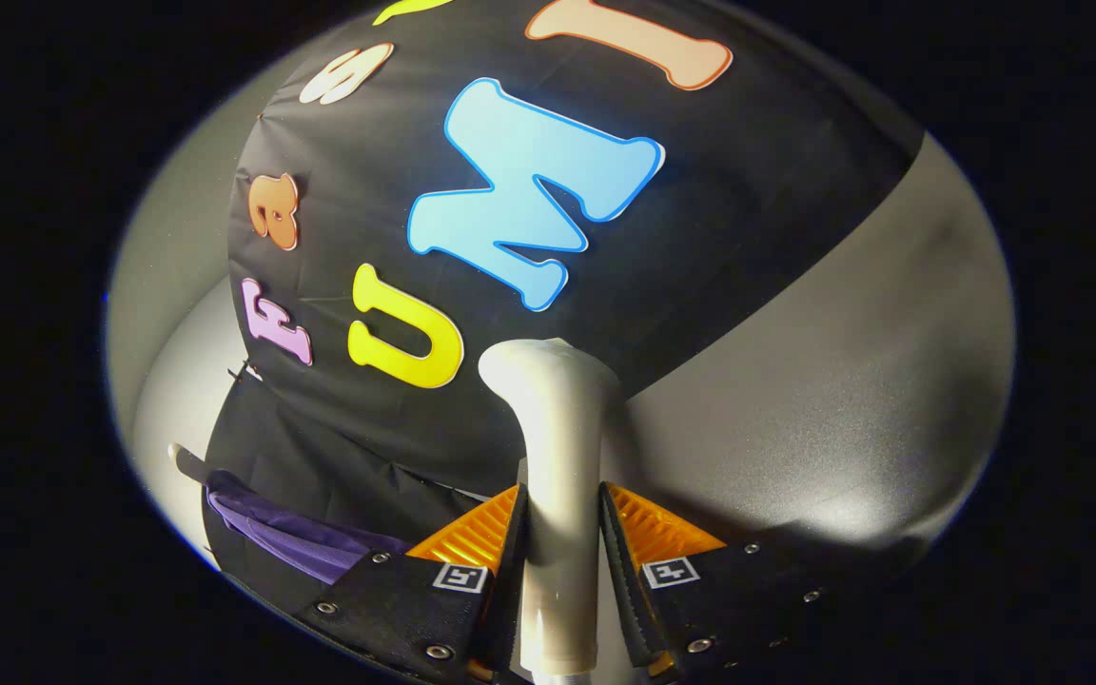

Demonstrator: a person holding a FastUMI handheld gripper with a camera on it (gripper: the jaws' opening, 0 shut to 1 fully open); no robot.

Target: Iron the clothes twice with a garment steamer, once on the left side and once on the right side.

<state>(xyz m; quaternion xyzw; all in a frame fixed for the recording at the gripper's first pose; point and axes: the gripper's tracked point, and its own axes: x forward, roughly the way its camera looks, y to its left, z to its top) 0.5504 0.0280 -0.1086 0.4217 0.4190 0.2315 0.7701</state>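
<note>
The tool point(562, 561) clenched the steamer handle point(557, 457), its long axis pointing ahead; the purple garment point(291, 538) hung left.

The gripper point(562, 533) sat at the frame's bottom centre, its two fingers point(472, 547) closed tight on the steamer handle point(557, 447), pointing upward.

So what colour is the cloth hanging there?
Purple, seen best in the gripper view: the garment beside the gripper.
</note>
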